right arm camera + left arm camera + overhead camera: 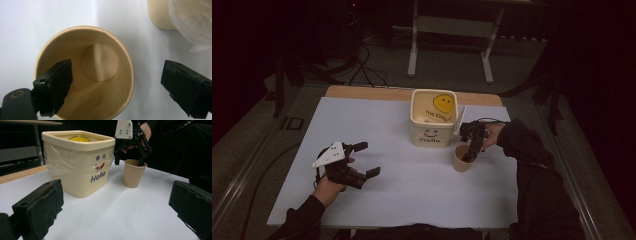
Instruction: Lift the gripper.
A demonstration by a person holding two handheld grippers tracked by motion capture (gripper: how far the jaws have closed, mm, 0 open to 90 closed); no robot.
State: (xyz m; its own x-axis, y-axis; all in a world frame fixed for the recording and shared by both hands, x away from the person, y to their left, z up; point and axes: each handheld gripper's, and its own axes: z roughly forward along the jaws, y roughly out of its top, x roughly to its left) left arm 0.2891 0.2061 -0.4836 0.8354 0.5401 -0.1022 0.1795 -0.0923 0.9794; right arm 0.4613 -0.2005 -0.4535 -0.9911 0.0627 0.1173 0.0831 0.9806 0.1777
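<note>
An empty tan paper cup point(460, 162) stands upright on the white table top point(412, 175), just right of a cream bin point(433, 131) with "Hello" on its front. My right gripper point(470, 153) points down over the cup. In the right gripper view the gripper point(117, 77) is open and straddles the cup's point(100, 62) wall: one jaw is inside the cup, the other outside, clear of the rim. My left gripper point(369, 160) is open at the front left, holds nothing, and faces the bin point(77, 165) and the cup point(133, 175).
The bin has a clear plastic liner and a yellow smiley face point(443, 103) inside. A wooden table edge point(367, 92) runs along the back. Beyond it are a white frame stand point(451, 30) and cables on the floor. A dark sleeve point(532, 165) lies along the table's right side.
</note>
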